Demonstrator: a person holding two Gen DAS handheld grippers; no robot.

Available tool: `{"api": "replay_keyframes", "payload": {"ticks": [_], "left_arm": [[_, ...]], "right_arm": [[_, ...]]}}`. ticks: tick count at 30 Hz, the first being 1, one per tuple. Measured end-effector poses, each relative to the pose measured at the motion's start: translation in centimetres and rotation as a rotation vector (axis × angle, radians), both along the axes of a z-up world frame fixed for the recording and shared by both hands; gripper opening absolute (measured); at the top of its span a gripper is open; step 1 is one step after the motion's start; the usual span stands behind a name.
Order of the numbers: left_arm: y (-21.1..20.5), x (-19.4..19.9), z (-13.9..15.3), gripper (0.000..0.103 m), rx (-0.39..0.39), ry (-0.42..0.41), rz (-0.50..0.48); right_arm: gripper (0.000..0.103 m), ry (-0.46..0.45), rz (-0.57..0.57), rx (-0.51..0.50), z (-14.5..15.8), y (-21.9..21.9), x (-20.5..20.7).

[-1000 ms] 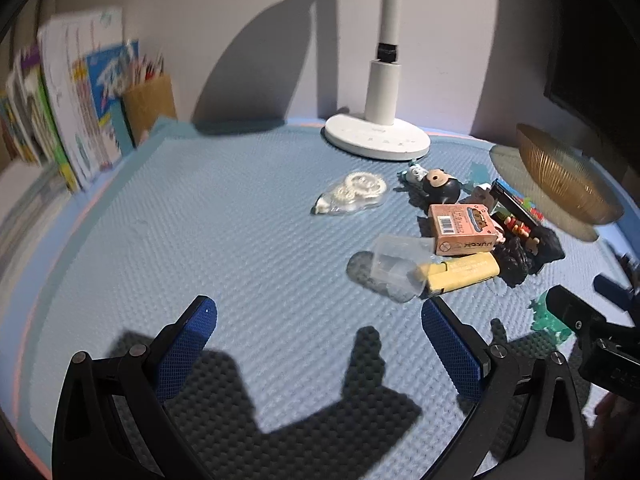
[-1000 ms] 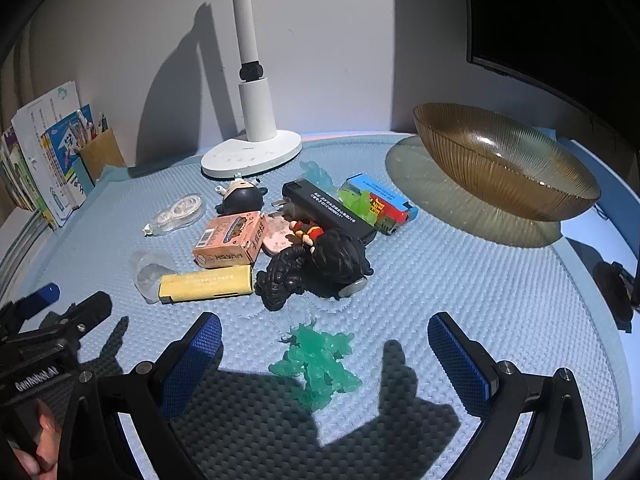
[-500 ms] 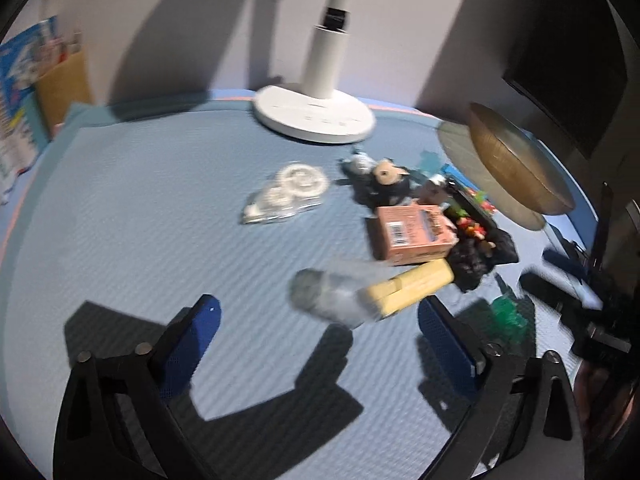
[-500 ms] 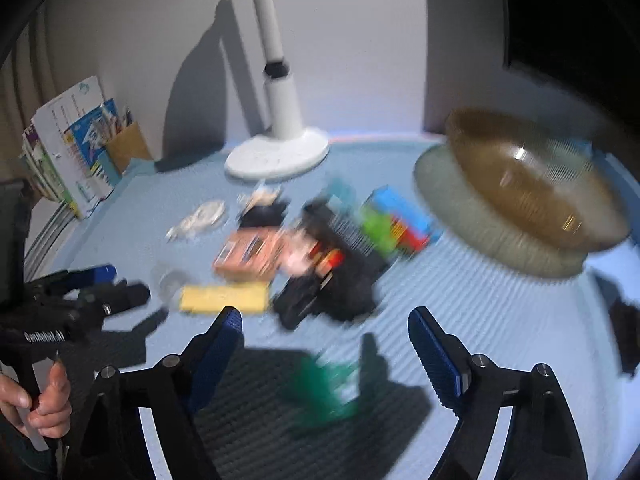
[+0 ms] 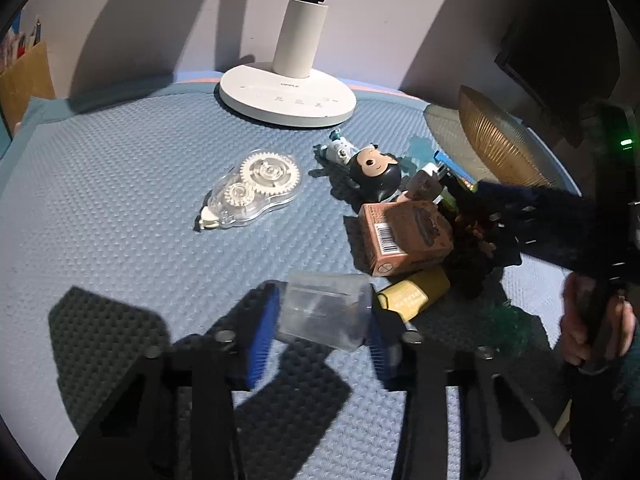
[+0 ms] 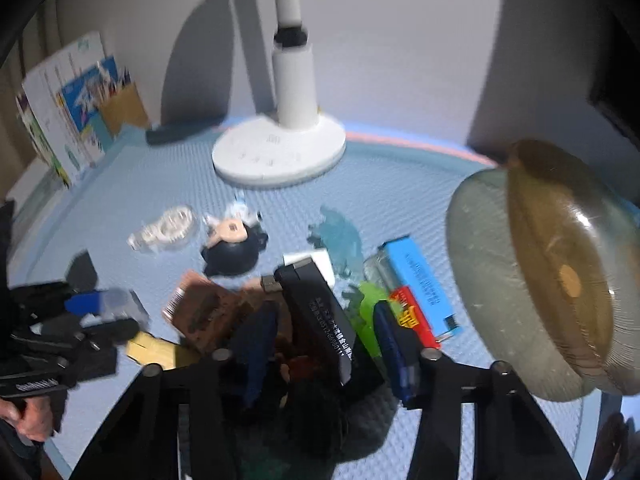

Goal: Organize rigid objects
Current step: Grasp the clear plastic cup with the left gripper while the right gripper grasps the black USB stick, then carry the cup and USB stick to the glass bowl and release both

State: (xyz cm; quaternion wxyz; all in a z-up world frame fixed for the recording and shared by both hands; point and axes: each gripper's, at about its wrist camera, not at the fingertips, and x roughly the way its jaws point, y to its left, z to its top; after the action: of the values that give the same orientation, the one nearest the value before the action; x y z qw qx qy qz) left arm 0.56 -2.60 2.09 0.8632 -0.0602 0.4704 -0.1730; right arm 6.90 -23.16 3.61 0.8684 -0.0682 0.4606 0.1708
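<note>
The left gripper [image 5: 322,322] has just been closing and now clamps the clear plastic cap [image 5: 324,310], at six o'clock of the heap; the right gripper [image 6: 324,354], also closing, straddles the dark figurine [image 6: 308,368], grip uncertain; the bowl [image 6: 560,280] waits at three o'clock, probably their destination.

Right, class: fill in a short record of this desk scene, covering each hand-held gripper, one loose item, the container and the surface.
Left hand-held gripper: jaws just closing, pads against the clear plastic cap
Right hand-held gripper: jaws just closing around the black bar; grip unclear, view blurred
Loose item: correction tape, apart from the pile
Container: amber bowl, right of the pile
Surface: blue mat
</note>
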Motion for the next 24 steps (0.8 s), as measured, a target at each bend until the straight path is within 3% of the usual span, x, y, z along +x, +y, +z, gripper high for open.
{"api": "replay_keyframes", "payload": {"ticks": [7, 16, 19, 22, 24], "left_arm": [[0.0, -0.4, 0.5, 0.035, 0.000, -0.027, 0.012], [-0.6, -1.4, 4.9, 0.034, -0.015, -0.140, 0.011], [-3.0, -0.5, 7.5, 0.034, -0.010, -0.193, -0.036], [-7.2, 1.2, 10.3, 0.034, -0.021, -0.253, -0.108], [-11.0, 2.8, 11.6, 0.034, -0.029, -0.280, -0.164]], "right_arm": [[0.012, -0.022, -0.046, 0.114, 0.5, -2.3, -0.6], [0.012, -0.135, -0.147, 0.301, 5.7, -7.4, -3.7], [0.012, -0.197, -0.227, 0.277, 8.0, -9.9, -4.9], [0.012, -0.258, -0.330, 0.166, 10.4, -12.3, -5.6], [0.012, -0.221, -0.388, 0.136, 10.8, -14.2, -5.1]]}}
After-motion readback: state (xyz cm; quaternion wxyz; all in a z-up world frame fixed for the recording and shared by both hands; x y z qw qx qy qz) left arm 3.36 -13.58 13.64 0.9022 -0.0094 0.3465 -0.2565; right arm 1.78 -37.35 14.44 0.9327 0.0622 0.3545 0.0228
